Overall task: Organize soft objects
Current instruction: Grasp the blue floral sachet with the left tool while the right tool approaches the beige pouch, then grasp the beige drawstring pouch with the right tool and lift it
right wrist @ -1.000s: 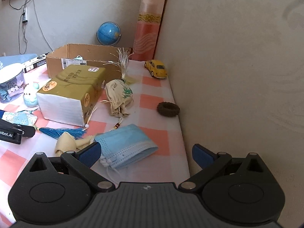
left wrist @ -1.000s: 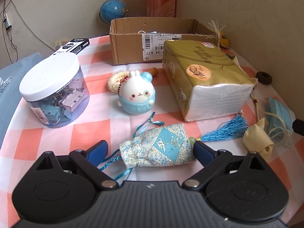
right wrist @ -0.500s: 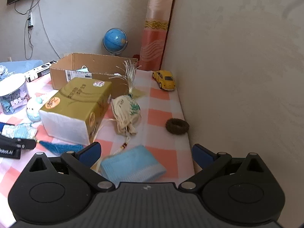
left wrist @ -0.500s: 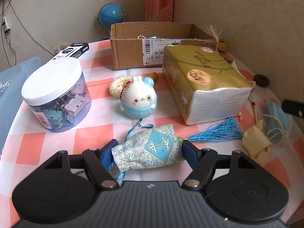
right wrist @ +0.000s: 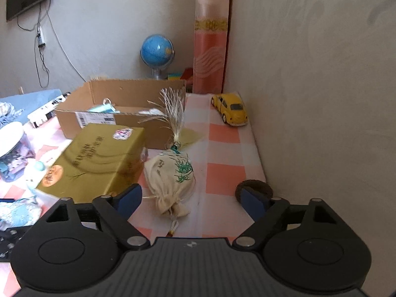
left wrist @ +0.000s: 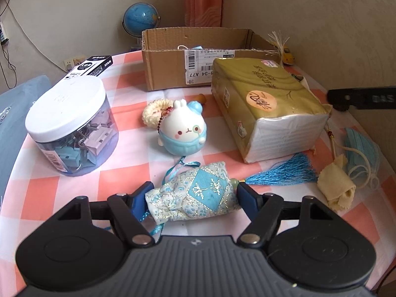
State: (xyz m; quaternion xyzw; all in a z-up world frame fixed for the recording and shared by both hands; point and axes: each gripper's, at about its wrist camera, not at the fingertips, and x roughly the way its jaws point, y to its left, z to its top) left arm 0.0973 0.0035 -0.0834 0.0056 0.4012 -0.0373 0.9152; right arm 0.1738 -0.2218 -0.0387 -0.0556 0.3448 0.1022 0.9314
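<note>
A blue brocade sachet (left wrist: 198, 198) with a blue tassel (left wrist: 282, 173) lies on the checked tablecloth, and my left gripper (left wrist: 194, 193) is shut on it, a pad pressing each end. My right gripper (right wrist: 190, 194) hangs over a beige drawstring sachet (right wrist: 173, 173) with a green print; its jaws are closing with the sachet's lower end between them, the pads apart from it. An open cardboard box (left wrist: 173, 69) stands at the back with some items inside. Near the right edge lie a blue face mask (left wrist: 361, 148) and a yellow cloth (left wrist: 336, 188).
A gold tissue pack (left wrist: 264, 104) sits mid-table beside a rabbit squishy (left wrist: 183, 131) and a cream scrunchie (left wrist: 154, 107). A jar of clips (left wrist: 71, 128) stands left. A brown hair tie (right wrist: 255, 188) and yellow toy car (right wrist: 231, 109) lie along the right wall.
My left gripper closed onto the blue sachet and then held still. My right gripper moved forward from over the face mask to the beige sachet, and its jaws narrowed.
</note>
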